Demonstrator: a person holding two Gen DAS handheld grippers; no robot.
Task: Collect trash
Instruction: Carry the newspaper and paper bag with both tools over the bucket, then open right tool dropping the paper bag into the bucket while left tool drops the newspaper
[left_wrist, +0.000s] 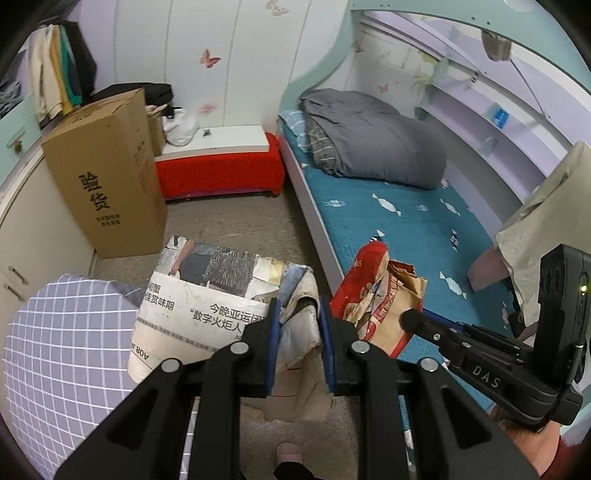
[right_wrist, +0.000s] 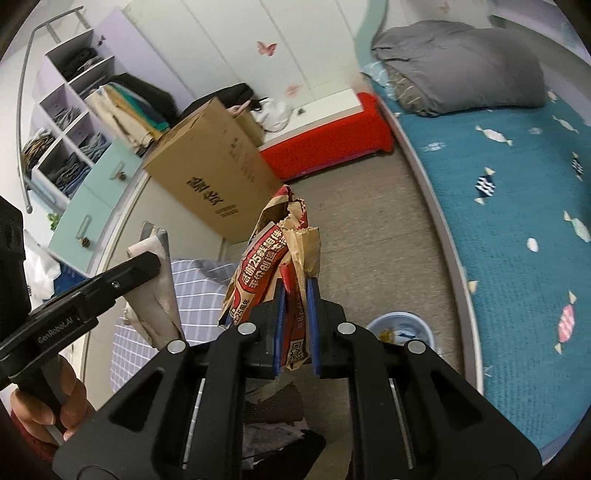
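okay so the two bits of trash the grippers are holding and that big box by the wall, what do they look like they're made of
Newspaper, in the left gripper: thin matte newsprint, by its printed text, photos and soft creases.
Snack bag, in the right gripper: seemingly brown kraft paper with red printing; the torn edge looks fibrous. Any lining inside cannot be told.
Big box: plain brown cardboard, matte, with sharp folded edges.

Grey carpet floor (left_wrist: 236, 218) centre; teal-sheeted bed (left_wrist: 406, 229) right; red bench (left_wrist: 218, 170) upper centre; cardboard box (left_wrist: 107, 173) left; butterfly-stickered white wall (left_wrist: 207, 59) top.

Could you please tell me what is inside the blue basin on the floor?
The blue basin holds some yellowish scraps and bits; the right gripper covers its near side, so the rest is hidden.
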